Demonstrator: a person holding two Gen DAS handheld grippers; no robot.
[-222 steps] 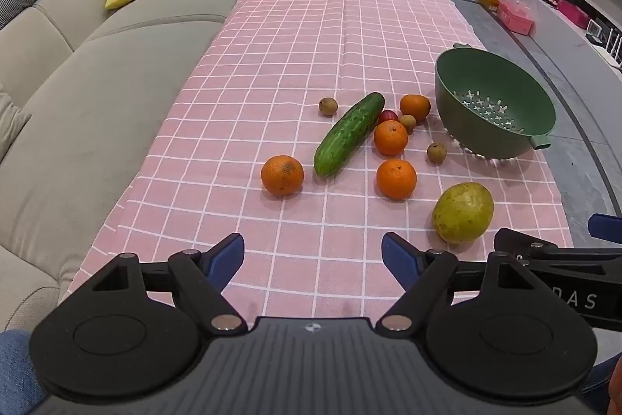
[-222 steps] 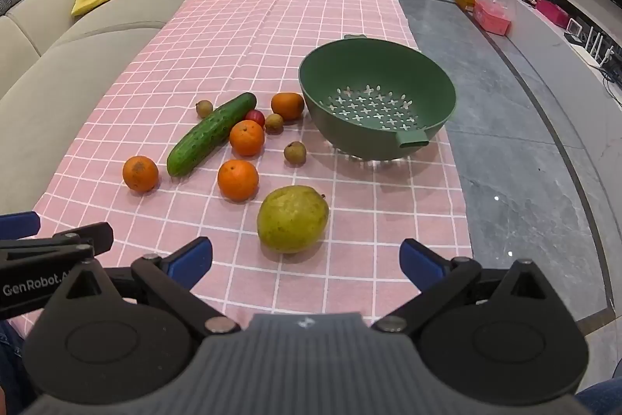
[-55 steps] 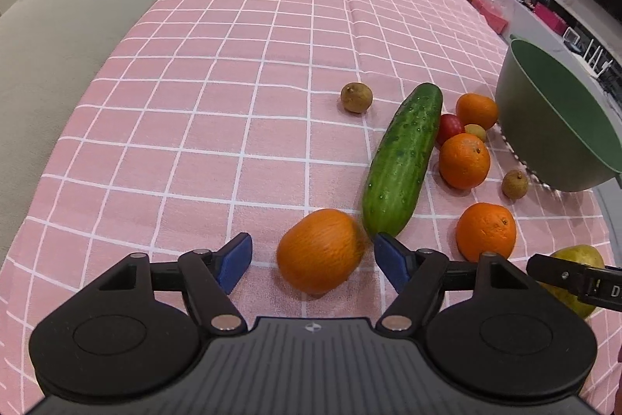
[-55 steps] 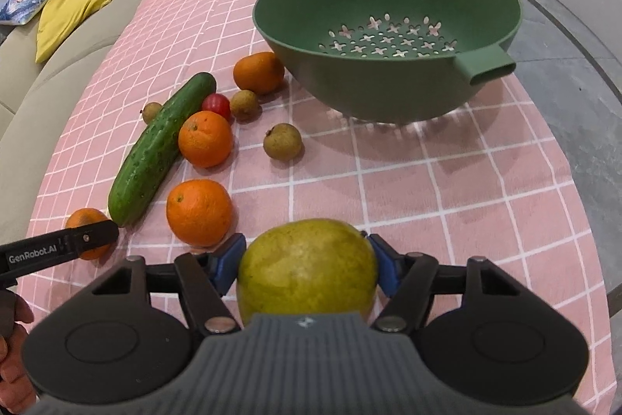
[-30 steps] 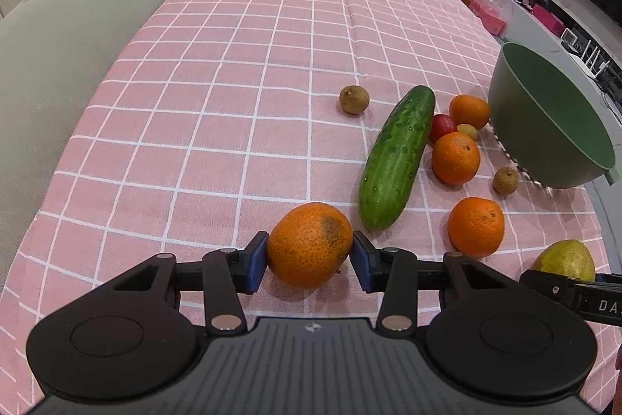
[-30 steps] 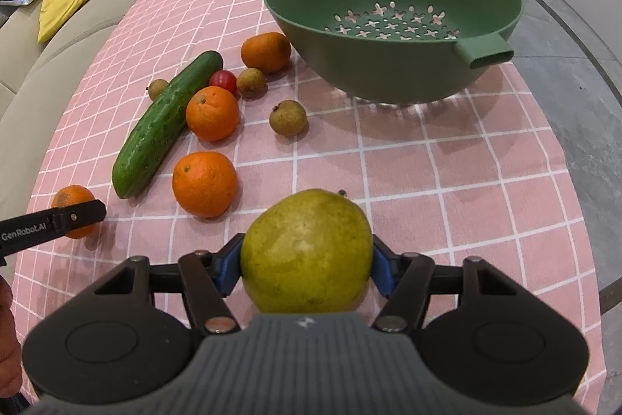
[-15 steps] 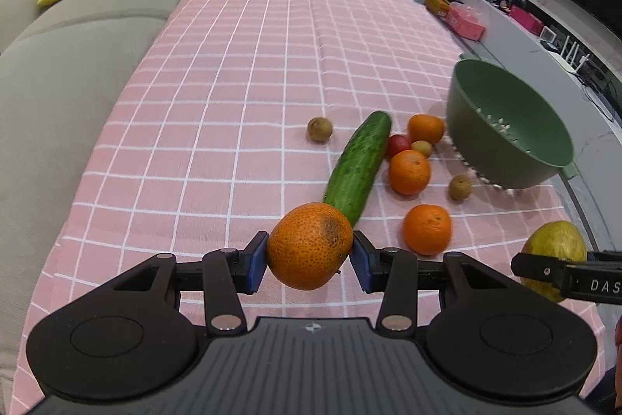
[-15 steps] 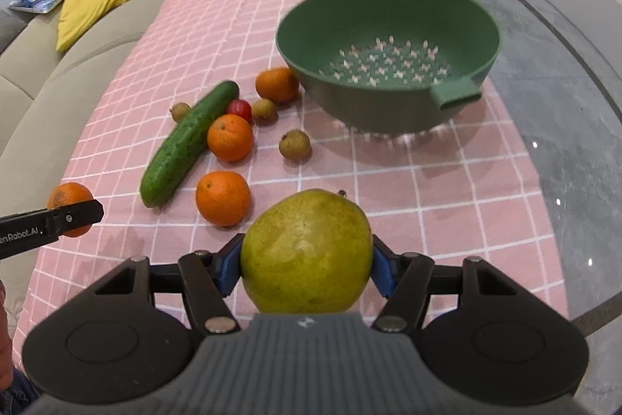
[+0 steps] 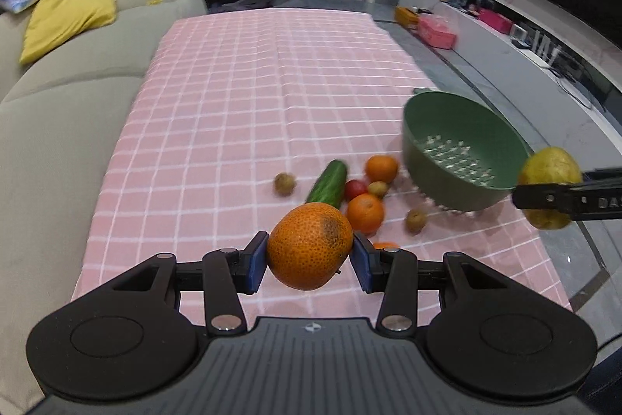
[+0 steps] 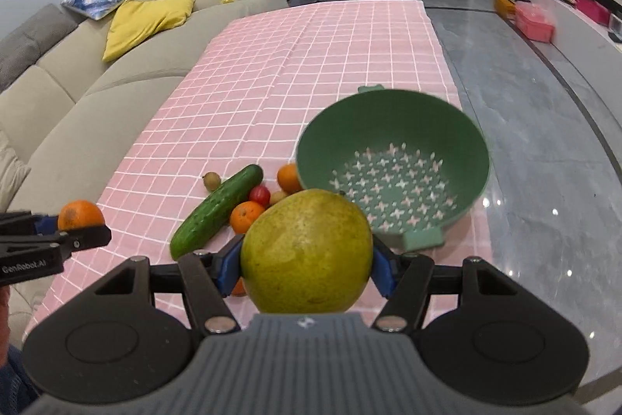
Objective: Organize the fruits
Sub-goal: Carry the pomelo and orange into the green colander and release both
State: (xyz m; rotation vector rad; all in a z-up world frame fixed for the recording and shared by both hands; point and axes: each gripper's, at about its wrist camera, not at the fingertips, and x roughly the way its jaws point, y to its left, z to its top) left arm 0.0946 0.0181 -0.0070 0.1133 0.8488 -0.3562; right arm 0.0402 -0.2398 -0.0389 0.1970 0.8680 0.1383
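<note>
Both fruits now lifted off counter [image 9: 241, 111]: left tool [image 9: 310, 256] clamps orange [image 9: 310, 246], right tool [image 10: 307, 265] clamps pear [image 10: 307, 249]. Colander [image 10: 392, 127] at 1 o'clock. Risk: round pear slips, or tools collide over it.

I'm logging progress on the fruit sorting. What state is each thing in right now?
Left claw: shut on the spotted orange, held above the cloth.
Right claw: shut on the pear, held in the air.
Green colander: upright on the cloth, nothing in it.
Cucumber: lying on the cloth.
Loose oranges: resting on the cloth, not yet collected.
Tomato: on the cloth beside the cucumber.
</note>
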